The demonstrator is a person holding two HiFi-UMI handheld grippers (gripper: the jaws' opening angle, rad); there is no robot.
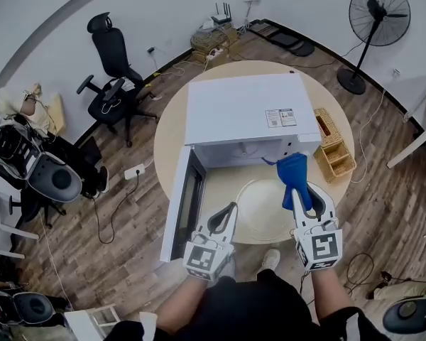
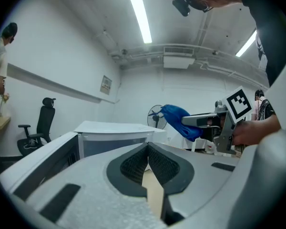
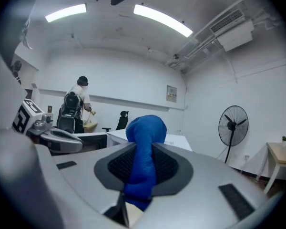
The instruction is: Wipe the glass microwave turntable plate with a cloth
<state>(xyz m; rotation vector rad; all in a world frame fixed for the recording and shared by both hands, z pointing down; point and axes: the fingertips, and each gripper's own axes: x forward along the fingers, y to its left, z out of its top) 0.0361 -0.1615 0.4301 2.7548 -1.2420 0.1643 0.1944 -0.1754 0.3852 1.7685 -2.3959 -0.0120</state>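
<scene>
- On the round wooden table point(image 1: 172, 130), a white boxy microwave point(image 1: 241, 109) stands with its door point(image 1: 181, 204) swung open to our left.
- Just in front of the open microwave lies the glass plate point(image 1: 263, 208). It is a flat, pale, see-through disc resting on the tabletop, out of the oven.
- Our right gripper point(image 1: 303, 199) is clamped on a blue cloth point(image 1: 292, 172). The right gripper view shows the soft, bunched fabric pinched between the dark, mesh-textured pads, with a rounded lump sticking out past the tips.
- Our left gripper point(image 1: 224, 220) has its jaws pressed together with nothing between them. It is held above the table at the plate's left edge.
- The plate sits between the two grippers, below both. From the cloth, the plate's centre lies down and to the left, back toward us.
- The cloth's long axis runs away from us, toward the microwave's opening, and its free end hangs over the plate's far right rim.
- The right gripper is the nearer one for wiping. We judge it must lower and draw the cloth left across the glass.
- The glass looks smooth and hard, so it may slide on the wood. The left gripper could steady its rim.
</scene>
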